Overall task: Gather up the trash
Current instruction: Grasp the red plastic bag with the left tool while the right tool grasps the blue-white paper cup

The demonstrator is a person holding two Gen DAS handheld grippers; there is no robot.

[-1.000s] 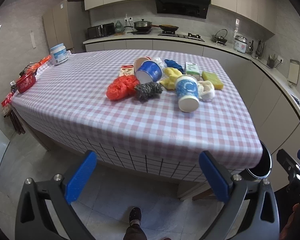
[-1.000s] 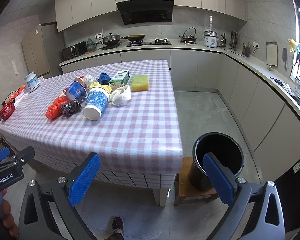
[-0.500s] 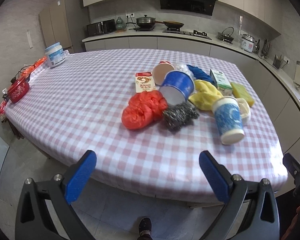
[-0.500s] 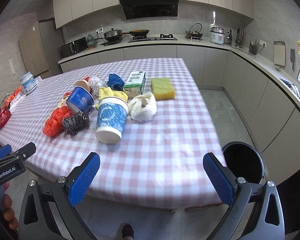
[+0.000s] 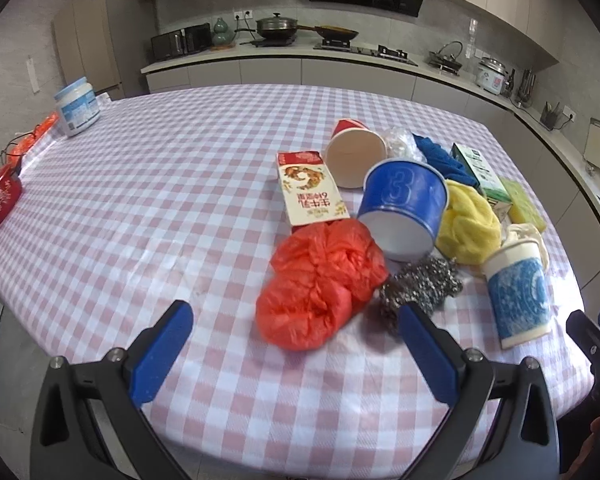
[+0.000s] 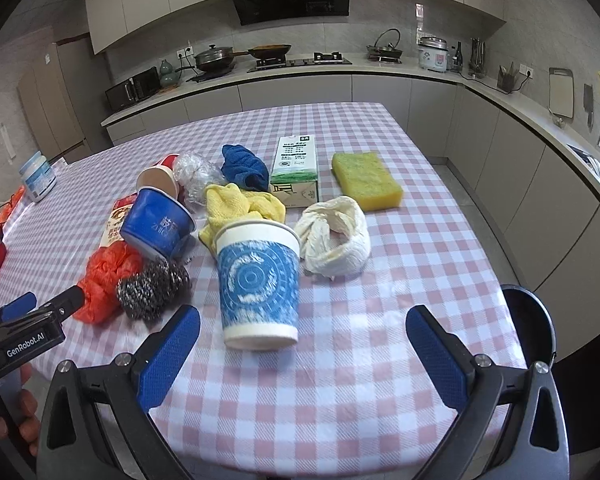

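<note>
Here we hold both tools over the near edge of the table, each with its jaws spread wide and nothing between them. The left gripper faces the red bag, which lies just ahead of its fingers with the steel scourer touching it on the right. The right gripper faces the upturned patterned cup, standing on its mouth just ahead of its fingers.

To do this first pick well, we would judge it best to centre the jaws on one piece before closing: the bag is soft and will squash, so we should bite deep into its bulk (and keep the right finger clear of the scourer). The cup is stiff but light, so a gentle squeeze low on its wall should do. The bin waits below the table's right corner.

The heap counts three cups, three cloths (yellow, blue, white), two cartons, one bag, one scourer, one sponge and one clear wrapper.
</note>
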